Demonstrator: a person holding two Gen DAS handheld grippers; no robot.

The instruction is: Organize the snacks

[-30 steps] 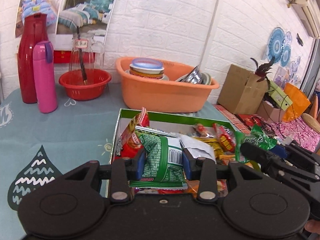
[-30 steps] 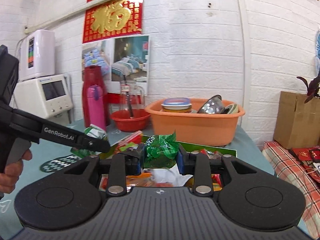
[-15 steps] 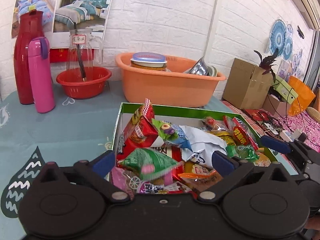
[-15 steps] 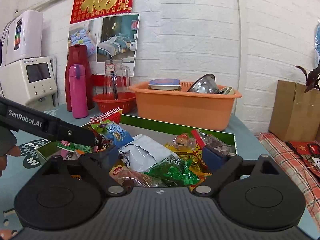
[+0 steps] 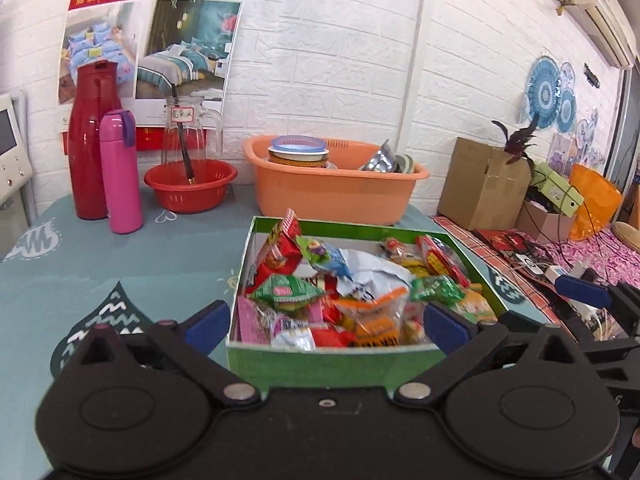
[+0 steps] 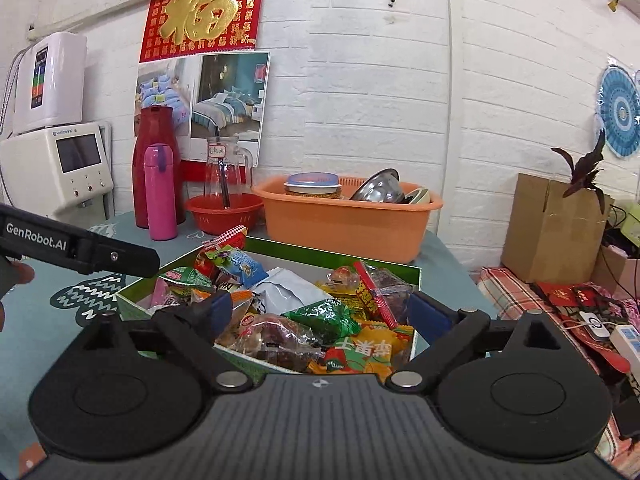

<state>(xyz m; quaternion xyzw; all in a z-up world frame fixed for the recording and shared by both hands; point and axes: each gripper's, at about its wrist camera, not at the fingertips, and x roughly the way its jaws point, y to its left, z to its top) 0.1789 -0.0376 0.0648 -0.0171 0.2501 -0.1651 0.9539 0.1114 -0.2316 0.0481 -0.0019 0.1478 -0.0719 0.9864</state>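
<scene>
A green cardboard box point(image 5: 332, 360) full of several mixed snack packets sits on the teal tablecloth; it also shows in the right wrist view point(image 6: 132, 308). A green packet point(image 5: 286, 290) lies at its left, another green packet point(image 6: 326, 316) near the front. My left gripper point(image 5: 326, 322) is open and empty, held just before the box's near wall. My right gripper point(image 6: 320, 312) is open and empty over the box's near corner. The left gripper's arm point(image 6: 80, 250) crosses the right wrist view at left.
An orange tub point(image 5: 336, 188) of dishes stands behind the box. A red bowl with a glass jug point(image 5: 190, 184), a pink flask point(image 5: 120, 172) and a red jug point(image 5: 92, 140) stand at the back left. A cardboard carton point(image 5: 484, 184) and clutter lie right.
Both grippers opened and let their green packets drop into the box. Both have since drawn back and up from the box.
</scene>
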